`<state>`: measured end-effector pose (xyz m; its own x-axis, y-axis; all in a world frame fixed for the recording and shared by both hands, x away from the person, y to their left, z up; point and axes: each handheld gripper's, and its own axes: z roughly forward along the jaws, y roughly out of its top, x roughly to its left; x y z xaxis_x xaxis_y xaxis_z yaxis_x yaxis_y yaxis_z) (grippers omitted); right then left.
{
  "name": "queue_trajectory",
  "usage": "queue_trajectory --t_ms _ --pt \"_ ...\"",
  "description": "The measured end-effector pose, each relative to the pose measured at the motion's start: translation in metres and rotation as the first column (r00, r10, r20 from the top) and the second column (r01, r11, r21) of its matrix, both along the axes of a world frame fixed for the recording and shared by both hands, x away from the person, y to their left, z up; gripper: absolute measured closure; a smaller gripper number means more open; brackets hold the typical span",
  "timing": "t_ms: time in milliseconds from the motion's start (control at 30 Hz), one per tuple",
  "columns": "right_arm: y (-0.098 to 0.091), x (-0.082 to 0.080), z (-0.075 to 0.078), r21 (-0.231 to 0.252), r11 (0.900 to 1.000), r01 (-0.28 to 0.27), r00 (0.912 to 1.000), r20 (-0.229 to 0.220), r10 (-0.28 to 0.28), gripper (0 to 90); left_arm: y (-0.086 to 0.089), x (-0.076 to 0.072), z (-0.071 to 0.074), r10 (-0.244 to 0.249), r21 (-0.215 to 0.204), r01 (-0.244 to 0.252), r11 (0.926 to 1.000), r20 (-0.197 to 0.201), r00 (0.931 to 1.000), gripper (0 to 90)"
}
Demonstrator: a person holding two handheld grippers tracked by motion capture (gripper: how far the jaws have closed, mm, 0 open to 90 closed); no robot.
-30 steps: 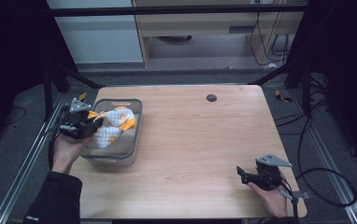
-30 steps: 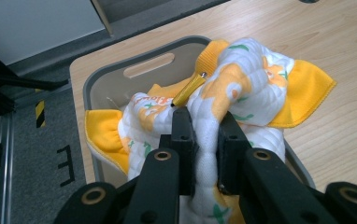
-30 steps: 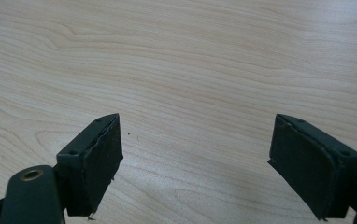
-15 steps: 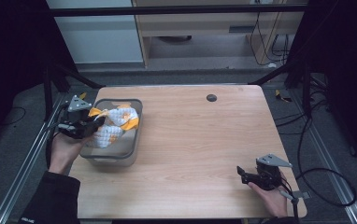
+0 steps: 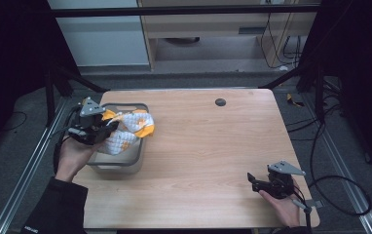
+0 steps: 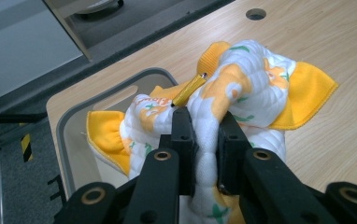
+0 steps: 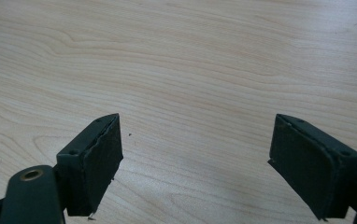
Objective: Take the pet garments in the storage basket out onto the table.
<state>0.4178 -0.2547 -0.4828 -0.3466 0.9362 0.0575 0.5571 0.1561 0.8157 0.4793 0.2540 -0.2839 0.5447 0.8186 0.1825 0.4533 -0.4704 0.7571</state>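
Table (image 5: pixel 208 146): left gripper (image 6: pixel 204 135) pinching cloth (image 6: pixel 242 88) over bin (image 5: pixel 125 163), seemingly.

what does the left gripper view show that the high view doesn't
Left gripper view alone: the left gripper closed on a fold of the white and orange cloth, its quilted stitching and green print, and a thin yellow stick-like thing poking from the folds.

High view alone: the whole table, the person's hands, and the right gripper open near the table's front right corner.

Both: the cloth lifted over the grey bin, and the table's dark round hole.
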Motion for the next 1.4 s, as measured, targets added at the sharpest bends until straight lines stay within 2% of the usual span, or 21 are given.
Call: queue_trajectory --t_ms 400,767,833,1200,1233,1400 --pt "0.000 0.000 0.000 -0.004 1.0000 -0.002 1.0000 0.004 0.002 17.1 -0.027 -0.001 -0.002 -0.077 0.017 0.077 0.9969 -0.014 0.9970 80.1" --pt "0.000 0.000 0.000 0.006 1.0000 0.004 1.0000 0.003 -0.004 17.0 -0.041 0.000 -0.006 -0.109 0.026 0.110 0.9936 -0.026 0.9937 80.1" --pt "-0.001 0.000 0.000 0.004 1.0000 0.006 0.9999 0.015 -0.006 17.0 -0.045 0.000 -0.007 -0.118 0.027 0.118 0.9926 -0.026 0.9927 80.1" --pt "-0.003 0.000 0.002 0.002 0.9998 0.020 0.9993 0.031 -0.020 16.1 -0.073 -0.001 -0.010 -0.188 0.044 0.190 0.9809 -0.028 0.9817 80.1" --pt "-0.003 -0.001 0.002 0.002 0.9997 0.022 0.9993 0.031 -0.022 16.1 -0.075 -0.002 -0.010 -0.191 0.040 0.192 0.9805 -0.040 0.9808 80.1" --pt "-0.003 0.000 0.002 -0.003 0.9996 0.028 0.9990 0.036 -0.028 15.9 -0.083 -0.002 -0.012 -0.205 0.048 0.207 0.9771 -0.041 0.9778 80.1"
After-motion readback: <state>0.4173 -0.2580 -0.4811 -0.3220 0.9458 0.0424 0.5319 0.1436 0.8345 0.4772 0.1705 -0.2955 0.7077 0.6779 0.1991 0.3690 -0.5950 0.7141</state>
